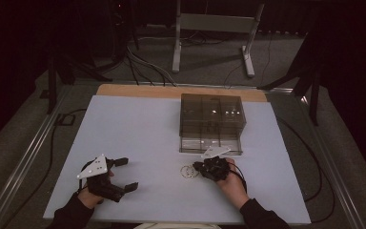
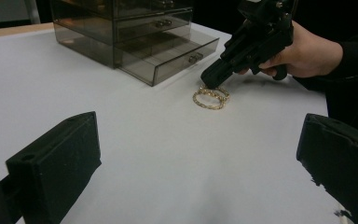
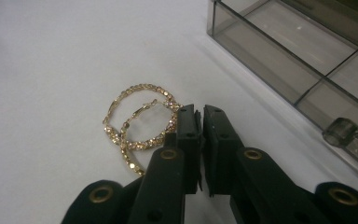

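Two gold hoop earrings (image 1: 188, 171) (image 2: 210, 97) (image 3: 140, 121) lie overlapping on the white table top (image 1: 138, 133), just in front of a smoky clear drawer box (image 1: 212, 114). Its bottom drawer (image 1: 210, 144) (image 2: 168, 56) (image 3: 284, 51) is pulled out. My right gripper (image 1: 199, 167) (image 2: 213, 78) (image 3: 199, 114) is shut, its tips low at the hoops' right edge, with the left jaw touching a hoop and nothing between the jaws. My left gripper (image 1: 126, 174) (image 2: 200, 154) is held wide open at the front left, well apart from the earrings.
The drawer's small clear knob (image 3: 340, 130) sits close to the right of my right gripper. A wooden strip (image 1: 138, 90) borders the table's far edge. Cables and a metal stand (image 1: 214, 28) are on the floor beyond.
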### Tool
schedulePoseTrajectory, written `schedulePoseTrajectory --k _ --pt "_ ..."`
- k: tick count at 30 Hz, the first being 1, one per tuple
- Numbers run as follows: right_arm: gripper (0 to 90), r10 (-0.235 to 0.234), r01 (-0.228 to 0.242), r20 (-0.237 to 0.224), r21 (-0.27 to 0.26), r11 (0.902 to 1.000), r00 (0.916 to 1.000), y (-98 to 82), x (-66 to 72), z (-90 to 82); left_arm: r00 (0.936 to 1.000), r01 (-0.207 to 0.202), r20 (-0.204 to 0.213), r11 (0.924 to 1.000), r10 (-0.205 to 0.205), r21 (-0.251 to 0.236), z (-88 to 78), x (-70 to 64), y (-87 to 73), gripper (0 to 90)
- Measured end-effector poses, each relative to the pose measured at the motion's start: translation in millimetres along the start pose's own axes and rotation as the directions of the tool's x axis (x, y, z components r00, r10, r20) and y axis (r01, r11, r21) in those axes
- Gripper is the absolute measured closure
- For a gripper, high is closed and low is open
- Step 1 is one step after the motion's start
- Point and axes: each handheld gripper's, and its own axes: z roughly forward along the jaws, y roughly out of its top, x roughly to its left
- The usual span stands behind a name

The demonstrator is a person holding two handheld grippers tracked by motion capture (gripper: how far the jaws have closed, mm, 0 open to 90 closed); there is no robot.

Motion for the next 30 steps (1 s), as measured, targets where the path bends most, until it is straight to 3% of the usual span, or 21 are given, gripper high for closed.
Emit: schedulePoseTrajectory --k 3,30 --pt "86.1 0.023 -0.023 -0.009 -0.01 0.9997 0.9997 1.0 -0.9 -3.4 1.0 -0.001 0.001 1.0 0.001 0.003 0.2 -0.1 -0.1 0.6" --pt "86.2 0.016 -0.017 -0.008 -0.088 0.996 0.9998 28.8 1.0 -32.6 1.0 0.002 0.0 1.0 -0.002 0.001 0.1 -0.1 -0.2 0.6"
